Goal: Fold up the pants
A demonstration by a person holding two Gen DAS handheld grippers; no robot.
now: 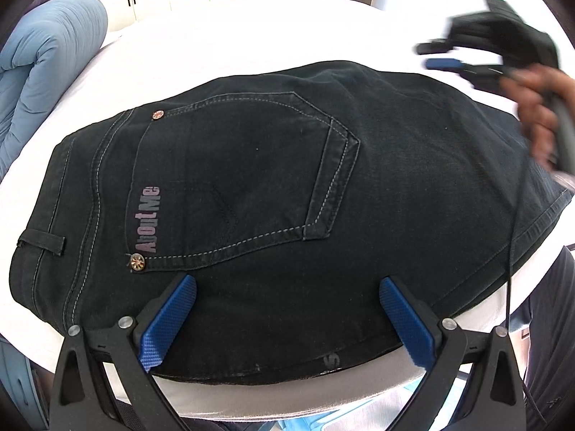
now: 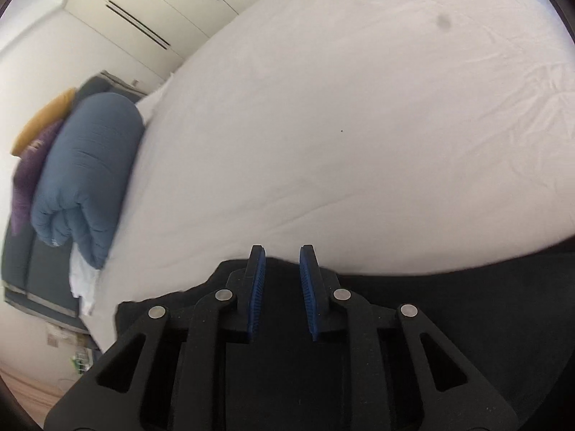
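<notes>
pants folded flat on bed

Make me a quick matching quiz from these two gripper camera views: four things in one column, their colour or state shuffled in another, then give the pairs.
Things:
1. pants
2. rolled duvet
3. left gripper
4. bed sheet

Descriptions:
A. white, lightly creased
B. jaws wide apart, empty
C. black denim, back pocket facing up
D. blue, at the bed's edge

Pairs: 1-C, 2-D, 3-B, 4-A
</notes>
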